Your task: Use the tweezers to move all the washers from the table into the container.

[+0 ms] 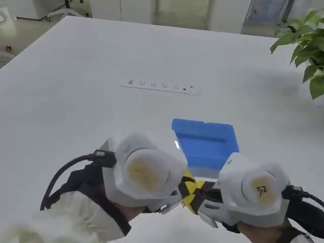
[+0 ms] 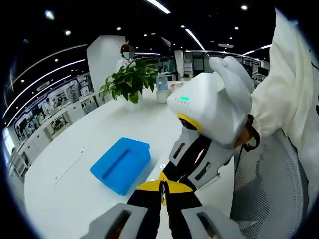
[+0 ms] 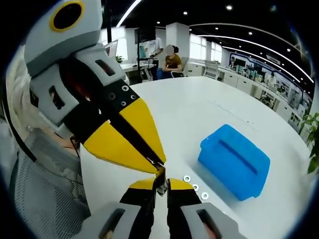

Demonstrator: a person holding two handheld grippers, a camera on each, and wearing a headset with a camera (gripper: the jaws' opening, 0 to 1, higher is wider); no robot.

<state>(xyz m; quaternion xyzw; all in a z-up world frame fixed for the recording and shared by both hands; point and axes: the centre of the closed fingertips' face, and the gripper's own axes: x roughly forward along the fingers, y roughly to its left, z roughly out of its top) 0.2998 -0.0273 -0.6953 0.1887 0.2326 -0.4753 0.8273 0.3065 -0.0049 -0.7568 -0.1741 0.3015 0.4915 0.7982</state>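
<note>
Touching tips, left gripper (image 2: 163, 183) and right gripper (image 3: 160, 183) seem closed beside washers (image 3: 187, 178).

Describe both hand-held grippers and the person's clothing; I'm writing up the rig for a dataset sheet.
The left hand-held gripper and right hand-held gripper match: rounded white housing, black jaw arms, yellow wedge-shaped tips. Each rear carries a tan round disc; the right one's reads 32. A looping black cable leaves the left; a green light glows on the right. The person wears white sleeves.

Near edge of container (image 1: 205, 139) hidden; plant (image 1: 304, 45) cut off; thin item (image 3: 160, 174) pinched in right claw (image 3: 160, 185), too small to identify
</note>
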